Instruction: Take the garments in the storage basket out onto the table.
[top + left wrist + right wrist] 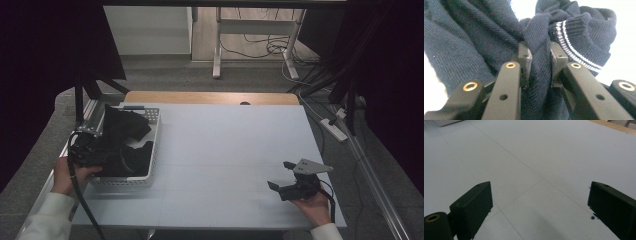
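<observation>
the flat pale grey surface (pixel 225 150) carries a white perforated plastic basket (pixel 155 131) at its left edge. in it lies a dark navy knitted garment with white-striped cuff (pixel 574 32). the left claw (pixel 540 62) pinches a fold of it. the right claw (pixel 281 175), near right, gapes wide, holding nothing.
</observation>
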A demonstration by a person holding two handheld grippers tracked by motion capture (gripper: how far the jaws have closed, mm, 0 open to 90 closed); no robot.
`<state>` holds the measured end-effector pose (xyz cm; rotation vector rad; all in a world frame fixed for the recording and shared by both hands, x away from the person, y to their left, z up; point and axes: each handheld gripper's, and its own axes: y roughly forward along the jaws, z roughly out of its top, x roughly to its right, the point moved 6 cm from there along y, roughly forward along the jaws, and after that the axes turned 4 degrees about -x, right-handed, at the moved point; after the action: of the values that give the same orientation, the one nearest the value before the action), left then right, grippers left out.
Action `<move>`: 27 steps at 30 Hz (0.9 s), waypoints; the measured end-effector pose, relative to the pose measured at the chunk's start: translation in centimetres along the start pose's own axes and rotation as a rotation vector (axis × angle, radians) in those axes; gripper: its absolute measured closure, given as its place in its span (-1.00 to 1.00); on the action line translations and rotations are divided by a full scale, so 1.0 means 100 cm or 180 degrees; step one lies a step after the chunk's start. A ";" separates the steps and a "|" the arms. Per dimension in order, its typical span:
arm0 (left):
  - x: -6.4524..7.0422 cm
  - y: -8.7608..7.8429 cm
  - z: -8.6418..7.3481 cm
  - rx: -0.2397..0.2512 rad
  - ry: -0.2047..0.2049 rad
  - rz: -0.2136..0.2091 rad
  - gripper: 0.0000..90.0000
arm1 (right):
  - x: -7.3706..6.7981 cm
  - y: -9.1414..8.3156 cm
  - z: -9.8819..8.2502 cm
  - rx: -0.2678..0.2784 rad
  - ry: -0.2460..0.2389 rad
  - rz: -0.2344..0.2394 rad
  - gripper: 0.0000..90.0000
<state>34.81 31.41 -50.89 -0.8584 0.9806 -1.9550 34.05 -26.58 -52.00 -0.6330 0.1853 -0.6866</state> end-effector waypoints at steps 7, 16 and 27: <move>0.005 -0.006 0.004 0.0189 0.0004 -0.0001 0.66 | 0.000 0.000 0.000 0.0003 0.0001 -0.0001 -0.87; 0.006 -0.011 0.006 0.0364 -0.0007 -0.0020 0.67 | 0.000 0.000 0.000 -0.0001 -0.0001 0.0000 -0.87; 0.012 -0.025 0.014 0.0634 -0.0011 -0.0007 0.68 | 0.000 0.000 0.000 0.0001 0.0001 -0.0003 -0.87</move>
<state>34.58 30.96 -47.80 -0.7498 0.7675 -2.0128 34.05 -26.57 -52.03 -0.6329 0.1851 -0.6876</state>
